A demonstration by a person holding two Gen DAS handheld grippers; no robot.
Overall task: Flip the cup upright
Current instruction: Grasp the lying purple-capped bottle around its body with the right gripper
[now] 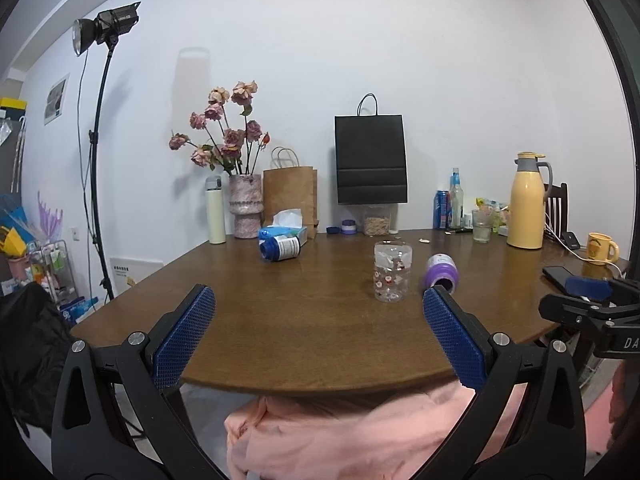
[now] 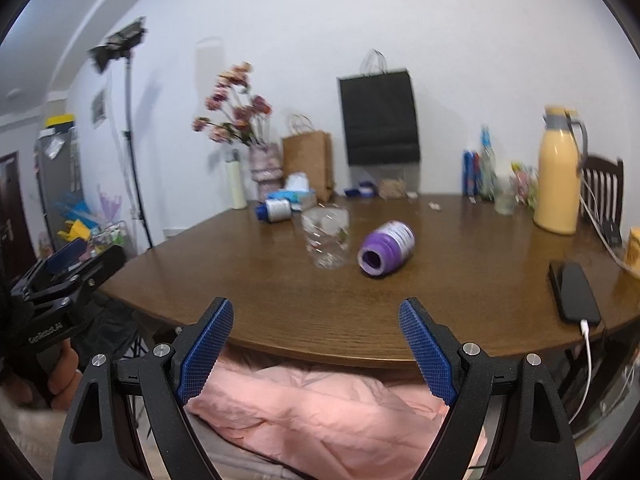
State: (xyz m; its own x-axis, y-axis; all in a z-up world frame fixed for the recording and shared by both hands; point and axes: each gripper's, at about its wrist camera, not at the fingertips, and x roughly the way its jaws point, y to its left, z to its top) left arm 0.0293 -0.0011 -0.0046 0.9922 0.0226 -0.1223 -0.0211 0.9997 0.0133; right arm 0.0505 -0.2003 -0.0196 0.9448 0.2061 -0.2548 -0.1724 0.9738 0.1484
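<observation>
A clear plastic cup (image 1: pixel 392 271) with small printed figures stands upright near the middle of the brown table (image 1: pixel 304 320); the blurred right wrist view shows it too (image 2: pixel 326 237). A purple bottle (image 1: pixel 441 272) lies on its side just right of the cup, its open mouth toward me (image 2: pixel 386 249). My left gripper (image 1: pixel 318 300) is open and empty, over the table's near edge, short of the cup. My right gripper (image 2: pixel 316 312) is open and empty, also at the near edge. Each gripper shows at the side of the other's view.
A blue-capped bottle (image 1: pixel 280 247) lies on its side at the back left by a tissue box (image 1: pixel 286 226). Along the back stand a flower vase (image 1: pixel 245 210), paper bags, bottles and a yellow jug (image 1: pixel 526 202). A phone (image 2: pixel 574 292) on a cable lies at right. Pink cloth (image 2: pixel 320 408) is below the edge.
</observation>
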